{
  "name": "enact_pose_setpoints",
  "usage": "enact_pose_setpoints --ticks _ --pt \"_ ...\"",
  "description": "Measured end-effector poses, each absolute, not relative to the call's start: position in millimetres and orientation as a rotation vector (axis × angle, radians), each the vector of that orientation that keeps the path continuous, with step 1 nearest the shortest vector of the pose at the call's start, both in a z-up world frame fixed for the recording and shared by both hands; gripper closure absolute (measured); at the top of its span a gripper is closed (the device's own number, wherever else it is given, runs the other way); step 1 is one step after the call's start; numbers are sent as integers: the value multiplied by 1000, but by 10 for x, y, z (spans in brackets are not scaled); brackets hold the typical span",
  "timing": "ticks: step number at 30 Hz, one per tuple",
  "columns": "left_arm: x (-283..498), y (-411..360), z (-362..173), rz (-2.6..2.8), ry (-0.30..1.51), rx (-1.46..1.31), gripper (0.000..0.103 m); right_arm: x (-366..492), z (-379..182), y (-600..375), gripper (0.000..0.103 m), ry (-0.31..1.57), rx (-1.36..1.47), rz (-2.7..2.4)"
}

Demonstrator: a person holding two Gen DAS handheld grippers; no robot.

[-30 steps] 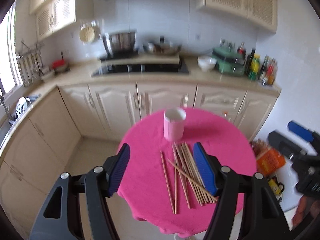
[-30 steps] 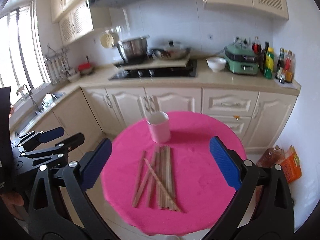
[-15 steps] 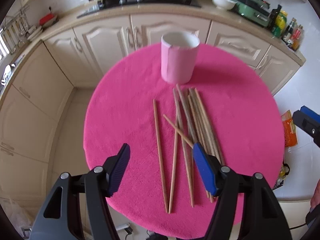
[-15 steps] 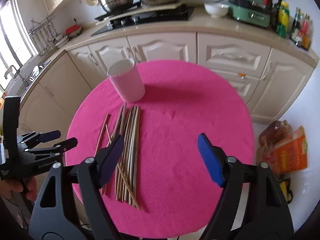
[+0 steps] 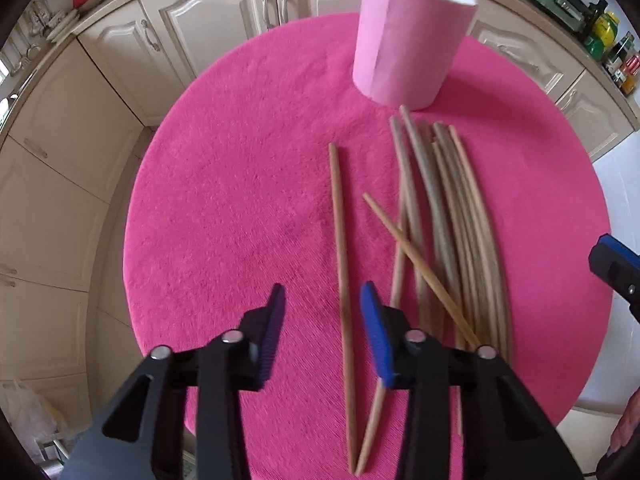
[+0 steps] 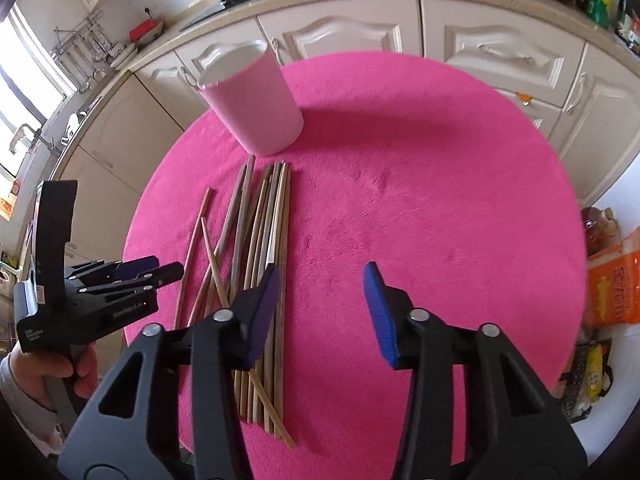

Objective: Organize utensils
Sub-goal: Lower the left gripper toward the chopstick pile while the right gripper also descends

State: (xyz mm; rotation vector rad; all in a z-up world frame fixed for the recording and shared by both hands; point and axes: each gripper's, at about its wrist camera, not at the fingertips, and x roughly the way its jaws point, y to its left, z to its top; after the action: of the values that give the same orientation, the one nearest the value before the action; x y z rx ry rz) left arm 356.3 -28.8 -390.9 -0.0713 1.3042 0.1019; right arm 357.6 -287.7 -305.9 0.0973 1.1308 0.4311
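While both grippers have just been closing, I see slim wooden chopsticks [image 5: 452, 216] loose on a fuzzy round pink cloth [image 5: 240, 184], near a smooth pink cup [image 5: 408, 40]. My left gripper [image 5: 322, 320] is part open, one stick between its jaws, unpinched. My right gripper [image 6: 320, 304] is part open, empty, the pile beside its left finger.

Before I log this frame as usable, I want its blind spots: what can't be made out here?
- Inside of the pink cup: both views, hidden by its own wall.
- Near ends of the chopstick pile: right wrist view, behind the right gripper fingers.
- Counter bottles: left wrist view, too small and cut by the edge.
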Motion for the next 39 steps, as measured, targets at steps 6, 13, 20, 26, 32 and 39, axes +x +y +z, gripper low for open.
enact_pose_setpoints --ticks 6,13,20,26,32,39 --pt "3757 -262 -4001 84 1306 -39 79 3716 -3307 -2631 69 1200 63 448" --pt "3873 -161 -4061 89 1357 -58 84 3769 -3471 -2498 69 1265 -15 409" --pt "3898 -129 -3928 16 1324 -125 84 3790 -3528 -2434 69 1291 -45 395" --pt "3981 -268 -4021 -11 1356 -87 83 3791 -3533 -2397 69 1300 -58 386" --pt "4095 -505 -4116 -2 1375 24 83 3841 -3541 -2330 69 1326 -55 377" --pt "4132 -367 -4110 -6 1380 -56 96 4016 -3568 -2137 69 1368 -144 356"
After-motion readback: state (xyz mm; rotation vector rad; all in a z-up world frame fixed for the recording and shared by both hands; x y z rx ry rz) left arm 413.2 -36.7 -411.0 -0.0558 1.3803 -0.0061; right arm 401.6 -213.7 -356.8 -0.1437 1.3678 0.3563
